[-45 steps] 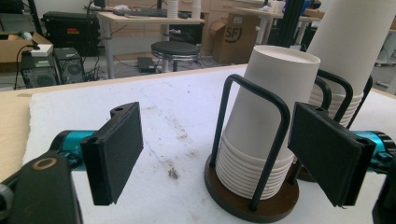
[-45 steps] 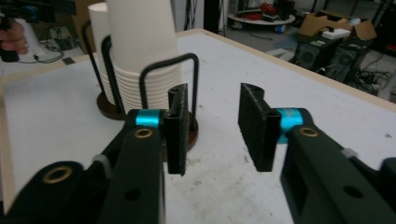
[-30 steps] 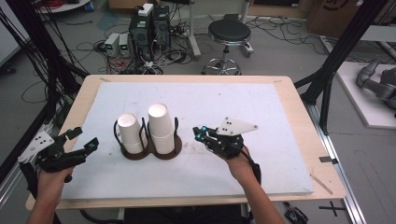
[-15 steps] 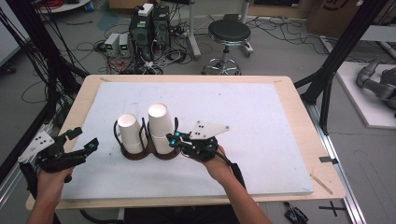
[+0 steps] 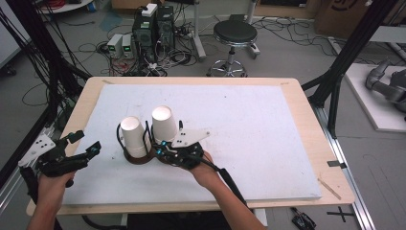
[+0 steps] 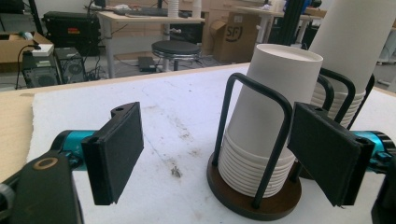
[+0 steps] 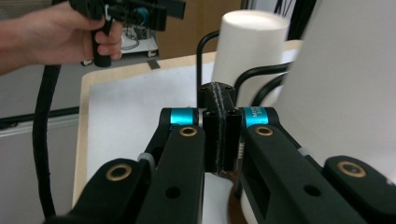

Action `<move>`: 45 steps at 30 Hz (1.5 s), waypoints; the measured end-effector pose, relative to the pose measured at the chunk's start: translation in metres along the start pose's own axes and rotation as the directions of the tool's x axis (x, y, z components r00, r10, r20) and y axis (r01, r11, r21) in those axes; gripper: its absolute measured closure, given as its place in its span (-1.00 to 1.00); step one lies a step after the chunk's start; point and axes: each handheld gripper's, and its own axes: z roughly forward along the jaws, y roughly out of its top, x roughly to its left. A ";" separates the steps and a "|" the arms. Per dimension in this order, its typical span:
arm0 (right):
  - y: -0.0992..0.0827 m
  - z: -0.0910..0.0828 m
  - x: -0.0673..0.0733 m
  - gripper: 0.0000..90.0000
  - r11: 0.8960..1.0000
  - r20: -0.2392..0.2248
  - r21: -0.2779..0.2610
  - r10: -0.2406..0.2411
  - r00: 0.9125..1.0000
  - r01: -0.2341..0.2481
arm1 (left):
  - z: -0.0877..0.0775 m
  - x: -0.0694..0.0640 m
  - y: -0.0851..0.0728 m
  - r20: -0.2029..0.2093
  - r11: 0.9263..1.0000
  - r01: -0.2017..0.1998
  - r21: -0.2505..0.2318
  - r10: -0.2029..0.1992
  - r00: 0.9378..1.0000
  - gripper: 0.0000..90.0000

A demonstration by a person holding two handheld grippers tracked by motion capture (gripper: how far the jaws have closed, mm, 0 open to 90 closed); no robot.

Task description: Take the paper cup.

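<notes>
2 stacks of upturned white paper cups stand side by side on the white-covered wooden bench (image 5: pixel 287 143), each in its own round dark-brown base with black wire hoops rising around it. The shorter left cup stack (image 5: pixel 132 136) and the taller right cup stack (image 5: pixel 164 125) sit toward the near left of the bench, their holders touching or nearly so.

The right claw (image 5: pixel 163 146) is low at the near foot of the right cup stack, just beside its holder. In the right gripper view its 2 black jaws are pressed flat together with nothing between them (image 7: pixel 220 133), and the right stack rises as a white wall close alongside.

The left claw (image 5: pixel 85 143) hangs near the bench's left edge, apart from the left holder. In the left gripper view its pads (image 6: pixel 116 149) stand spread wide, empty, with the left stack ahead of them toward the right pad.
</notes>
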 end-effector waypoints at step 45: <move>-0.030 0.080 0.015 1.00 0.986 0.083 0.078 0.139 0.987 -0.145 | -0.001 0.002 -0.001 -0.003 1.000 -0.001 0.000 0.001 1.000 -0.58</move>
